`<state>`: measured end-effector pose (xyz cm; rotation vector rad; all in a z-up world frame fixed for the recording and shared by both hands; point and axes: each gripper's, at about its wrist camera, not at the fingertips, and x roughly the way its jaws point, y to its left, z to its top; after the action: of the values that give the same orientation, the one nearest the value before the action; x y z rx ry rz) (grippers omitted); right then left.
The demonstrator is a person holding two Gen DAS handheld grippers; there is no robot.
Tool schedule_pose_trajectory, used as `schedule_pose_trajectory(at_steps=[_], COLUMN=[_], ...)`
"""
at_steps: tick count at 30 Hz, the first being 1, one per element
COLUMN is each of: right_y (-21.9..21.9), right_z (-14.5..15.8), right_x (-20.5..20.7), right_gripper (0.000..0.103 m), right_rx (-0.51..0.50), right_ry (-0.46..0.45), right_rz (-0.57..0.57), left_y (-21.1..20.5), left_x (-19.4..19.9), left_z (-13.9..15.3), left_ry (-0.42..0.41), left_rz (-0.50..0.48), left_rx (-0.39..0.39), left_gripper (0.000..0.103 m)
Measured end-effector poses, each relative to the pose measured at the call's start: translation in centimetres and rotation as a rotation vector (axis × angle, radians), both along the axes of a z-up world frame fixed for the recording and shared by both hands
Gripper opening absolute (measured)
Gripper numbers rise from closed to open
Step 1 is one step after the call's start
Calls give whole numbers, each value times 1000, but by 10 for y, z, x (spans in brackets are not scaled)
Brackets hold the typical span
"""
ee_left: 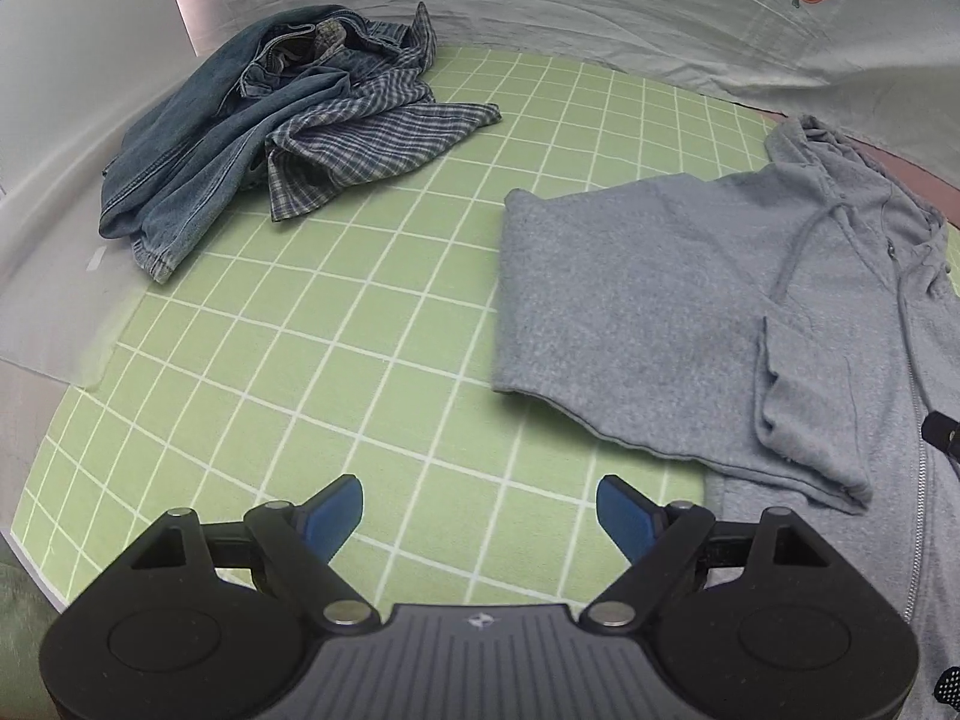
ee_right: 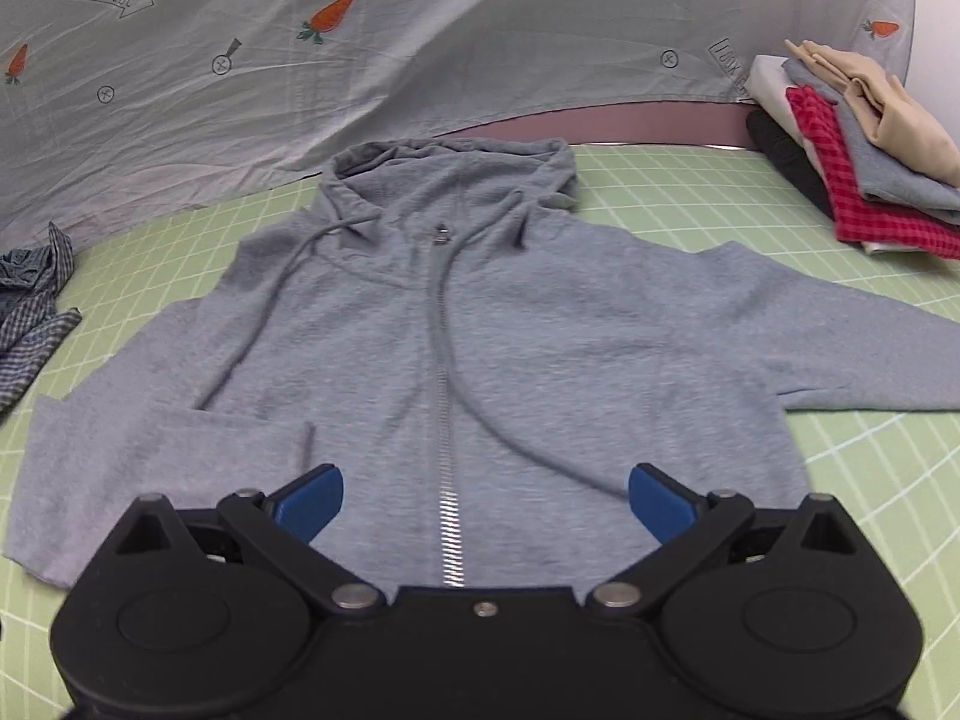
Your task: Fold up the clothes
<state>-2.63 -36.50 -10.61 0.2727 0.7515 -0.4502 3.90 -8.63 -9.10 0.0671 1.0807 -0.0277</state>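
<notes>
I have the grey hoodie flat, zip up, on the green surface, its left sleeve folded across the chest. Both claws, left and right, hang spread and empty. The right sleeve lies outstretched; folding it in looks due.

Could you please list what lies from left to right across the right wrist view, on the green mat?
Checked shirt → grey zip hoodie → stack of folded clothes.
</notes>
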Motion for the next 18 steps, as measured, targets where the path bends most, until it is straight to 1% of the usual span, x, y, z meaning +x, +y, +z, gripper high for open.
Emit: schedule_pose_trajectory(at_steps=[1,3,8,11,15,18], right_y=[10,30,76,95,116,126], right_z=[0,-2,-7,-10,-14,-15], right_x=[7,21,43,48,48,49], right_gripper=[102,98,89,83,78,72], right_rx=[12,9,-23,-26,-44,-57], right_ry=[-9,-14,2,15,21,26], right_rz=[-2,8,54,69,107,136], left_y=[1,3,3,0,-3,-5], left_x=[3,7,9,10,10,10], left_z=[-2,-6,-16,-20,-23,-24], left_ry=[5,18,46,53,57,59], left_rz=[0,13,42,39,36,26], left_rx=[3,1,-17,-13,-22,-26], left_gripper=[86,86,86,86,86,86])
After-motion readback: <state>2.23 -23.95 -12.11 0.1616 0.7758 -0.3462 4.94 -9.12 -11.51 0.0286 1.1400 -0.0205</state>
